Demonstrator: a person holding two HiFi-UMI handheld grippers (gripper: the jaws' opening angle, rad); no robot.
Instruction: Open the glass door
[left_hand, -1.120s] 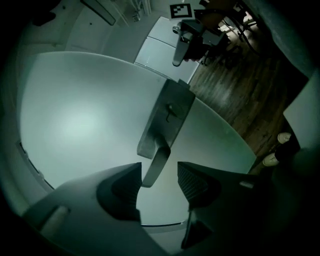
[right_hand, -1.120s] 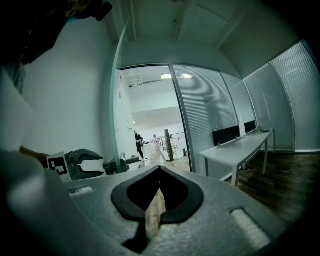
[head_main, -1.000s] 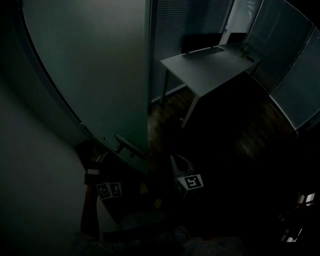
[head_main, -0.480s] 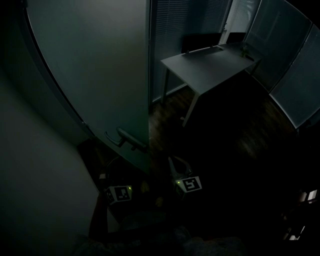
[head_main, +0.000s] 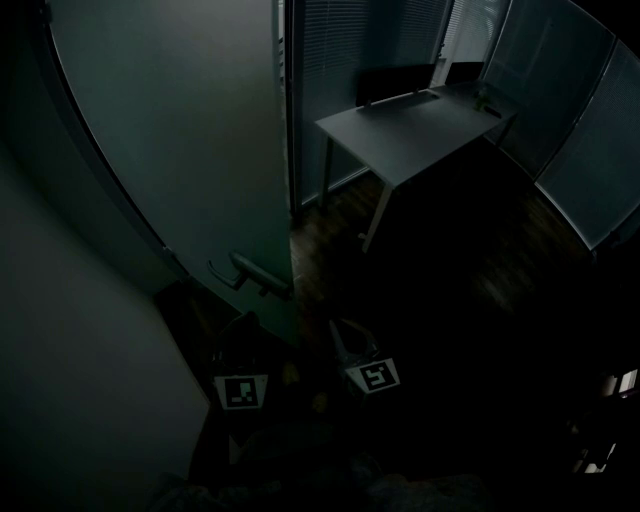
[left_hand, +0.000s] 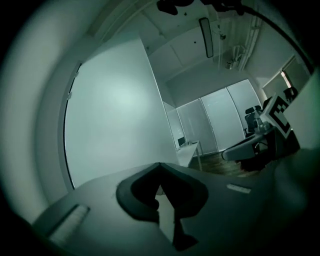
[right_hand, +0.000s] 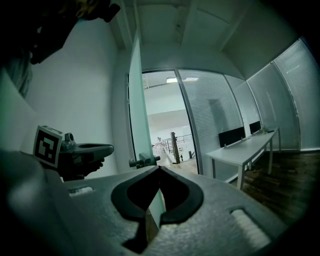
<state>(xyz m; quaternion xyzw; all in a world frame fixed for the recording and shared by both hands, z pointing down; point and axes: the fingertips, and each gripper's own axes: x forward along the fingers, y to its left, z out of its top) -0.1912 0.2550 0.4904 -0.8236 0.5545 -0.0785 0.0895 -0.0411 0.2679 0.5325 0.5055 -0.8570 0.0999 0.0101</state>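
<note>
The frosted glass door (head_main: 180, 150) stands ajar, its free edge towards the middle of the head view. Its lever handle (head_main: 250, 272) sticks out low on that edge. My left gripper (head_main: 243, 325) is just below the handle, apart from it, jaws shut with nothing between them (left_hand: 160, 165). My right gripper (head_main: 340, 330) hangs to the right of the door edge, also shut and empty (right_hand: 160, 168). In the right gripper view the door edge (right_hand: 139, 110) and handle (right_hand: 145, 161) are straight ahead, with the left gripper (right_hand: 75, 152) at the left.
A plain wall (head_main: 70, 360) closes in on the left. Beyond the door stands a grey desk (head_main: 410, 125) with a dark screen, on a dark wood floor (head_main: 460, 280). Blinds and glass partitions (head_main: 590, 150) line the back and right. The room is very dim.
The door edge and handle have shifted left, so the door stands wider. My left gripper has come off the handle area, rolled marker-up and drawn back; the right has drifted slightly left.
</note>
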